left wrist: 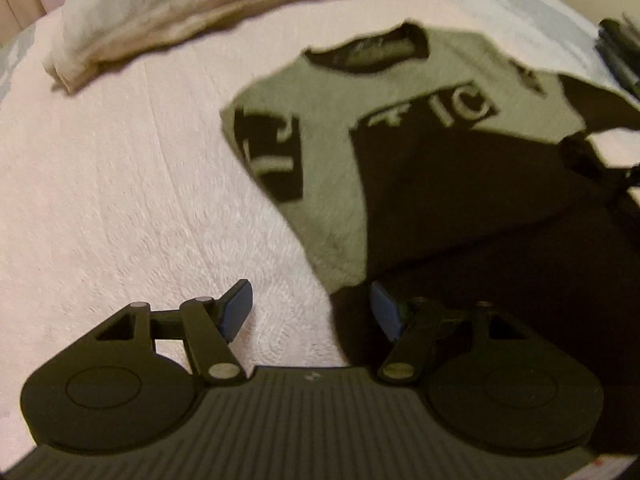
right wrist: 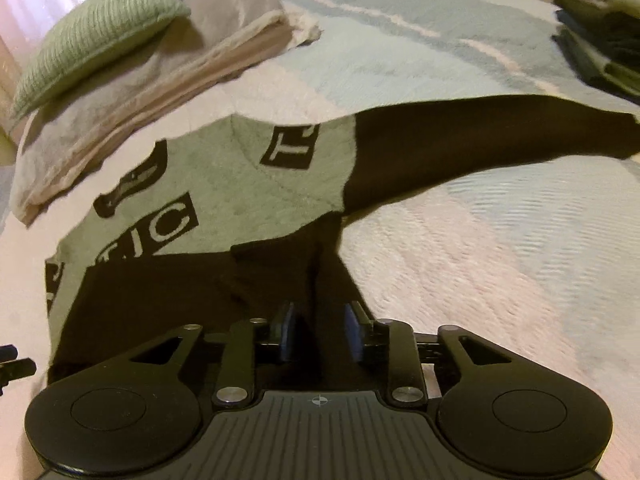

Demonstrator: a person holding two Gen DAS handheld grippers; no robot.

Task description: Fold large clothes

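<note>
Green-and-black sweater (left wrist: 400, 152) lies flat on the white textured bedspread (left wrist: 120, 200), partly folded; in the left wrist view it fills the 1 to 3 o'clock area, collar toward 12, green chest panel with black blocks of white letters, black lower body running down to 5 o'clock. Left gripper (left wrist: 312, 308) at 6 o'clock, jaws fairly wide, nothing between them; its left blue pad over bare bedspread, right pad over the dark hem edge of the sweater, contact can't be told. Folded beige-grey blanket pile (left wrist: 180, 12) at 11 to 12 o'clock, apart from the sweater. Dark items (left wrist: 620, 52) at 2 o'clock edge, blurred. In the right wrist view the sweater spans centre to 9 o'clock, one black sleeve (right wrist: 480, 140) stretched out toward 2 o'clock across the bedspread. Right gripper (right wrist: 320, 336) at 6 o'clock, jaws narrowly parted, black sweater fabric showing in the gap and under them; pads don't look pressed on it. Green ribbed cushion (right wrist: 100, 28) on top of the blanket pile at 10 to 11 o'clock. Pale blue striped cover (right wrist: 400, 40) at 12 to 1 o'clock, stack of dark folded clothes (right wrist: 600, 40) at 2 o'clock. Tip of the other gripper just shows at 8 o'clock edge.
</note>
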